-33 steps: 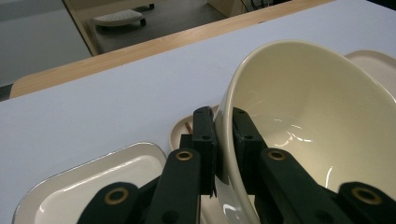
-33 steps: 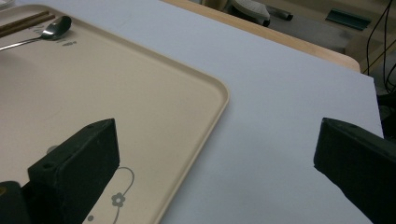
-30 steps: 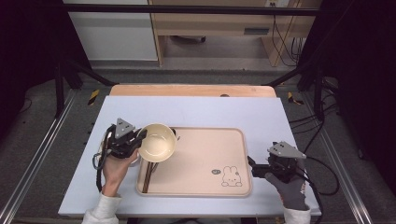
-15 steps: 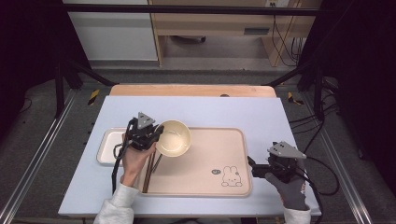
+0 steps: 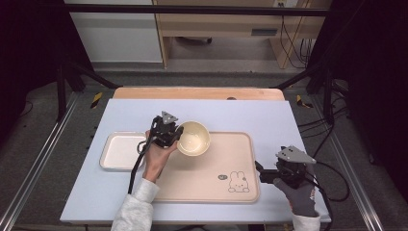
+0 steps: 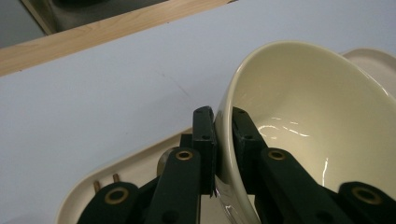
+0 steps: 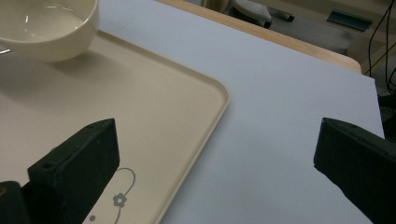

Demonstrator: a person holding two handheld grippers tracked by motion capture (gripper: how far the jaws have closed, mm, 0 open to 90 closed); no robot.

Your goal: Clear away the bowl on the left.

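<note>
A cream bowl [image 5: 193,137] hangs over the left part of the beige tray [image 5: 231,159], pinched by its rim in my left gripper [image 5: 174,135]. Along the left gripper's jaws the bowl [image 6: 308,135] tilts, and the gripper [image 6: 223,140] is shut on its rim, one jaw inside and one outside. Two brown chopstick ends [image 6: 105,182] peek out on the tray below. My right gripper [image 5: 263,172] rests at the tray's right edge, jaws wide open [image 7: 215,158] with nothing between them. The bowl [image 7: 46,28] floats above the tray [image 7: 154,107] at the upper left of that view.
A small white tray [image 5: 120,150] lies left of the beige one on the pale blue table top [image 5: 269,115]. A rabbit drawing [image 5: 238,182] marks the beige tray's front right corner. A wooden strip [image 5: 197,93] runs along the table's far edge.
My left gripper has carried the bowl rightward and farther from the person, from over the white tray's edge to above the beige tray. The right gripper has stayed put.
</note>
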